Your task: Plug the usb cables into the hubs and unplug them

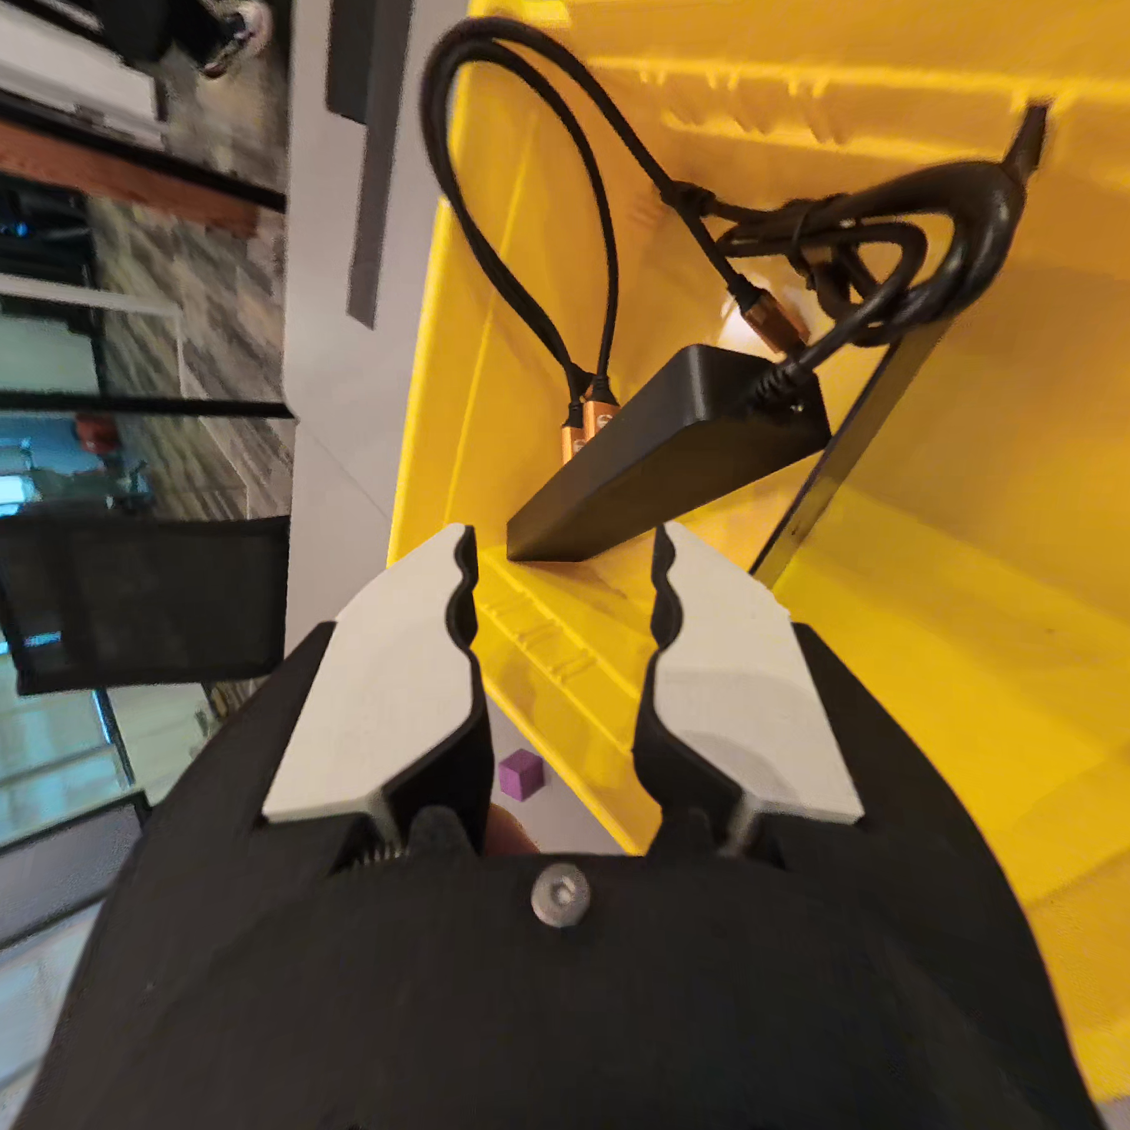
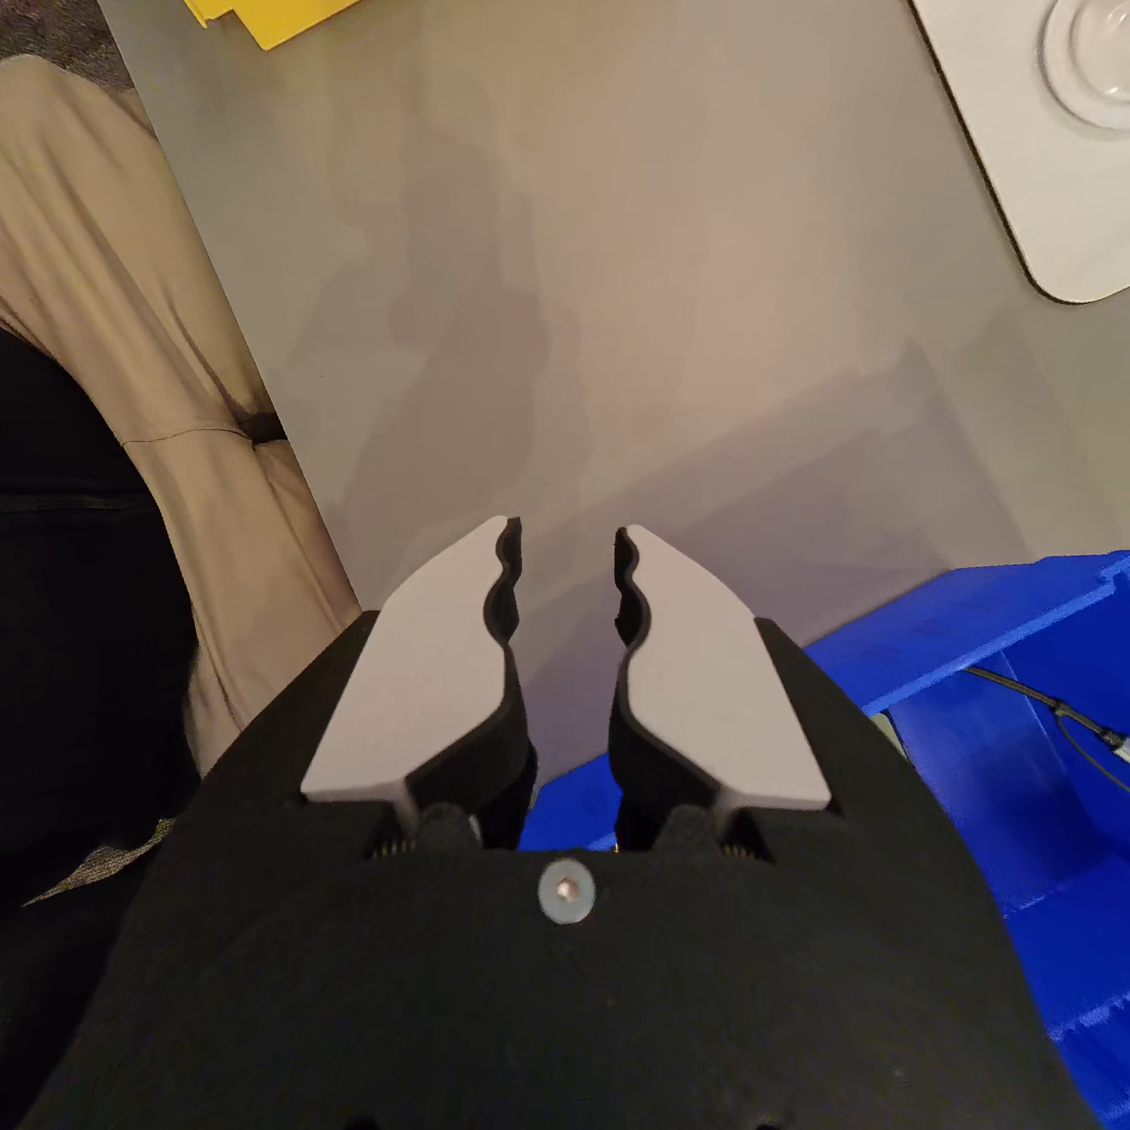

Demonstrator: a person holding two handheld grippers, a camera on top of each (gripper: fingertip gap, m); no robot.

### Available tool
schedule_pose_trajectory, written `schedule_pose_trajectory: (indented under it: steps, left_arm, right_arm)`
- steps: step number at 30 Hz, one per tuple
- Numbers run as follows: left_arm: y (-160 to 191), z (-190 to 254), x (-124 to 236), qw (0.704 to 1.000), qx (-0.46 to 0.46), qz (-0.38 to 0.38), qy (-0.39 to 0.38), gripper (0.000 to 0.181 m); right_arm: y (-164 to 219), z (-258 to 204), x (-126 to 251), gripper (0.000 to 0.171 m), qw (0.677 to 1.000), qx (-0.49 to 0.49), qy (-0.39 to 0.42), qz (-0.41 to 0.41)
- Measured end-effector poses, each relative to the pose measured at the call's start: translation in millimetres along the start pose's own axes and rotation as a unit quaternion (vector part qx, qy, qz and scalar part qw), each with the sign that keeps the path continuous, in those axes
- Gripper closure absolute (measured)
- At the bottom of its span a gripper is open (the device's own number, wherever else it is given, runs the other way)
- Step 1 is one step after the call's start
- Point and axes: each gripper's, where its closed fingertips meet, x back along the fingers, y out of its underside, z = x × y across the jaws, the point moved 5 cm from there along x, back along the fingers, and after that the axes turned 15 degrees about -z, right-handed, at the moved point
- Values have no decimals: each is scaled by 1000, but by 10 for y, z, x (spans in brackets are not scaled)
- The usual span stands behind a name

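In the left wrist view a black USB hub [image 1: 666,452] lies in a yellow bin [image 1: 917,550]. Two copper-coloured USB plugs [image 1: 584,428] on a looped black cable [image 1: 526,202] sit in its side. A third copper plug [image 1: 773,318] lies by the hub's far end among tangled black cable [image 1: 886,244]. My left gripper [image 1: 565,538] is open and empty, its tips just short of the hub's near corner. In the right wrist view my right gripper [image 2: 567,529] is open and empty above the grey table [image 2: 611,275].
A small purple cube [image 1: 520,773] lies on the table by the yellow bin. A blue bin [image 2: 1009,734] with a thin cable [image 2: 1064,712] is at lower right. A white mat [image 2: 1039,183] with a clear glass [image 2: 1094,67] lies at upper right. A person's beige clothing [image 2: 122,336] is at left.
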Motion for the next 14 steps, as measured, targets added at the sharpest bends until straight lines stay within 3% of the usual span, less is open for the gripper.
schedule_pose_trajectory:
  steps: [1,9,11,14]
  left_arm:
    - [-19,3,-46,1000,-25,-6,4,126]
    - [-184,69,-342,979,-201,-12,44,130]
    - [-200,112,-350,973,-221,-4,57,143]
    - [-213,118,-351,973,-228,8,43,145]
  right_arm:
    - [-1,1,-7,142,1000,0,-1,2]
    - [8,8,-68,143,1000,-5,-12,4]
    - [17,13,-95,143,1000,-7,-14,3]
    - [22,20,-117,143,1000,-9,-18,3]
